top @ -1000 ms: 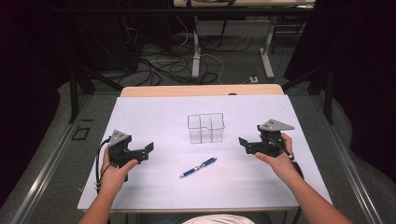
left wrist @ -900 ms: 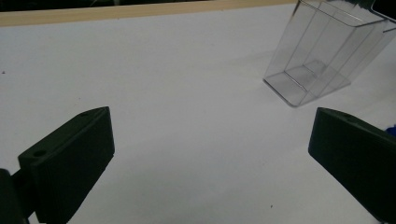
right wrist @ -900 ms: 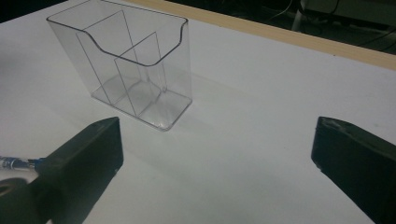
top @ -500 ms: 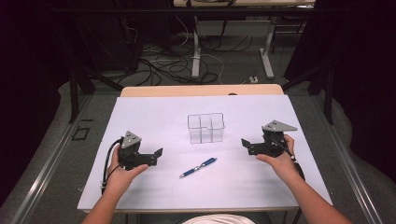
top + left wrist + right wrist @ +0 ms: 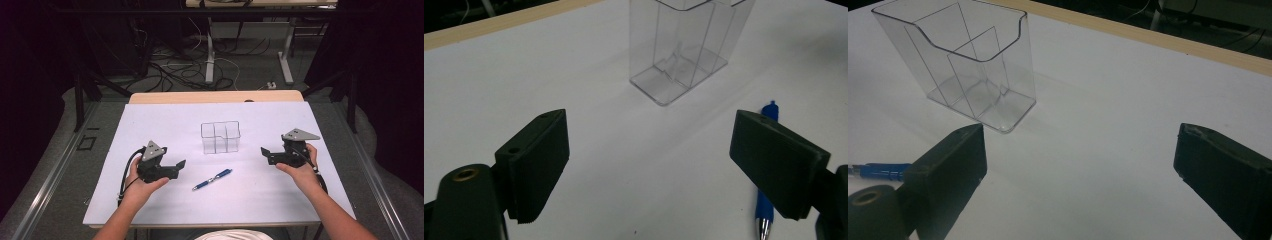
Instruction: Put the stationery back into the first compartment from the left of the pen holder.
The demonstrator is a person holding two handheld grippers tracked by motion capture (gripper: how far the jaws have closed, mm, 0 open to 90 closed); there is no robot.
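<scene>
A blue pen [image 5: 212,179] lies on the white worktop [image 5: 165,120] near a clear plastic holder [image 5: 220,137]. The left tool [image 5: 179,165] and right tool [image 5: 263,152] both gape wide, empty.

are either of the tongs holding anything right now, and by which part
Nothing is held. The left tongs and right tongs are both open and empty; the blue ballpoint pen lies untouched on the white table.

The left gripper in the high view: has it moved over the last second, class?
Yes. The left gripper has moved right and nearer the person, closing on the blue pen, which lies before the clear plastic divided holder.
</scene>
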